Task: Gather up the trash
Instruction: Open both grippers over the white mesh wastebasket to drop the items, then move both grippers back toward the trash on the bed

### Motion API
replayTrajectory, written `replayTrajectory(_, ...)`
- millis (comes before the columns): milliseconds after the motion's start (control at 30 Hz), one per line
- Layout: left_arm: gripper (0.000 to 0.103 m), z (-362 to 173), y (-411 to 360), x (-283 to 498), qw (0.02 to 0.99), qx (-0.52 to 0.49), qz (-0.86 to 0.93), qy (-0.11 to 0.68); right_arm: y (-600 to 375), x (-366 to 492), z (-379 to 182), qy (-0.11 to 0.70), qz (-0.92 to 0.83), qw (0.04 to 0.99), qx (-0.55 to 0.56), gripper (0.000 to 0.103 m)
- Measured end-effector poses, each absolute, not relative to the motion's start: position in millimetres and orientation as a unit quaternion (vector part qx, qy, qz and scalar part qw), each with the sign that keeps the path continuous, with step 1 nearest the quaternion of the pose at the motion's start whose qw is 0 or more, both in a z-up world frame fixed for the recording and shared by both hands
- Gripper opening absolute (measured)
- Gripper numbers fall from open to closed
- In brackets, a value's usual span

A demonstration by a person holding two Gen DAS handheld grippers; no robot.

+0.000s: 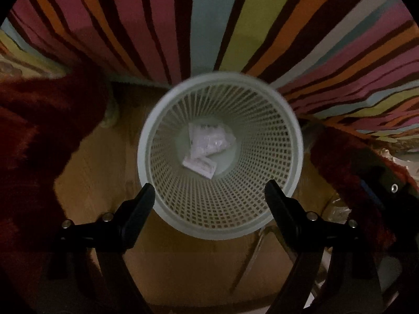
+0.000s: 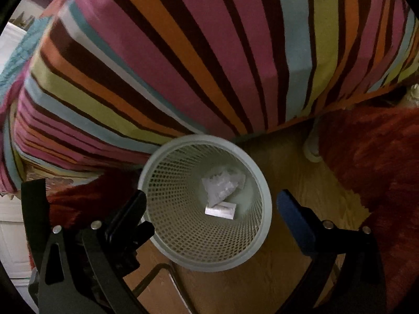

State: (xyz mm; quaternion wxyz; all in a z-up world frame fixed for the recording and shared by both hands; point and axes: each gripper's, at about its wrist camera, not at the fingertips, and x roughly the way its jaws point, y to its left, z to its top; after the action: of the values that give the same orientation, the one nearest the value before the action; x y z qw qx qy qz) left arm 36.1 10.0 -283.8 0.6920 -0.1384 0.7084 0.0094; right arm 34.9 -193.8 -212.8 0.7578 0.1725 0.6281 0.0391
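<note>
1. Striped bedcover (image 1: pixel 162 26) fills the upper field in both wrist views; its lower edge hangs close behind the basket. Red shaggy rug (image 2: pixel 371 157) lies on either side, with bare wood floor (image 1: pixel 183 261) between. No loose litter visible on the floor patches shown, though the room is dim and much is hidden.
2. Pale mesh wastebasket (image 1: pixel 220 225) stands upright on the wood floor, just in front of the bed, mouth up, seen from nearly straight above.
3. Contents, on the basket's bottom: a crumpled clear-white wrapper (image 1: pixel 209 141) and, touching it on the near side, a small flat white packet (image 1: pixel 200 166). Nothing else seen inside.
4. Left gripper (image 1: pixel 209 191): jaws spread wide, empty, hanging above the basket's near rim.
5. Right gripper (image 2: pixel 212 209): jaws likewise wide apart, nothing between them, over the basket mouth.
6. Progress, as judged: at least two pieces of trash are binned and both claws are free. Whether more remains elsewhere cannot be told from these views; the next pickup, if any, lies out of frame.
</note>
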Motion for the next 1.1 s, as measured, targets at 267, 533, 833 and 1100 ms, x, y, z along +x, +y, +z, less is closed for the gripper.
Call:
replayTrajectory(267,0.083,-239,13,38,0.755,-0.12,0.01,0.645,-189,32,-174,0.586,0.059,0.794,0.151,0.096)
replayTrajectory(533,0.083,-187,18,37,0.814,-0.092,0.011,0.574,-194,30,-144,0.545,0.062,0.826,0.133,0.096)
replayTrajectory(833,0.083,-117,24,44,0.872,-0.067,0.013,0.484,-198,35,-90,0.458,0.065,0.883,0.08,0.096)
replayTrajectory(1100,0.083,-80,12,60,0.9,0.016,0.01,0.435,-203,52,-59,0.407,0.067,0.909,0.059,0.096)
